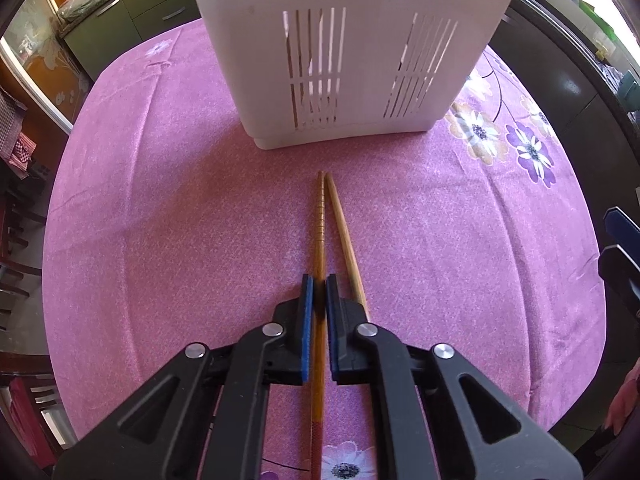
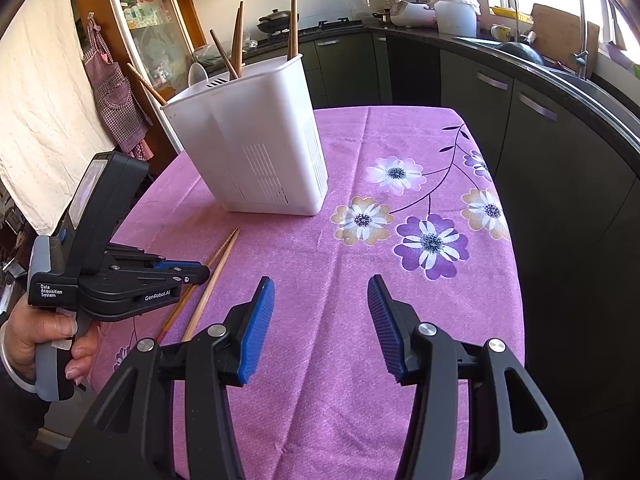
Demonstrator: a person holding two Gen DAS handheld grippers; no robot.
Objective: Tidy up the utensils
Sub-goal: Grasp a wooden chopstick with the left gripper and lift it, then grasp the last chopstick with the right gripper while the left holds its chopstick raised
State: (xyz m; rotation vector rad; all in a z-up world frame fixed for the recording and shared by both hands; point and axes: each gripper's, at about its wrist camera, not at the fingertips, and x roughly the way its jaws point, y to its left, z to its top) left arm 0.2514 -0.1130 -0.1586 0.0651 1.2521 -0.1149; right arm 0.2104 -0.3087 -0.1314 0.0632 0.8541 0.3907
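Two wooden chopsticks lie on the pink cloth in front of a white slotted utensil holder [image 1: 344, 52]. My left gripper [image 1: 320, 284] is shut on the darker ridged chopstick [image 1: 319, 220], its blue pads pressing on both sides. The paler chopstick [image 1: 344, 232] lies just right of the pads, untouched. In the right wrist view the holder [image 2: 256, 148] stands with several chopsticks and a white spoon sticking out of it. The left gripper [image 2: 200, 274] reaches over the two chopsticks [image 2: 212, 276]. My right gripper [image 2: 320, 292] hangs open over bare cloth, with nothing between its fingers.
The table [image 2: 400, 320] wears a pink cloth with printed flowers [image 2: 432, 244] toward its right side. Dark kitchen cabinets [image 2: 540, 140] and a sink counter run along the right. A hand [image 2: 48, 344] holds the left gripper's handle at the table's left edge.
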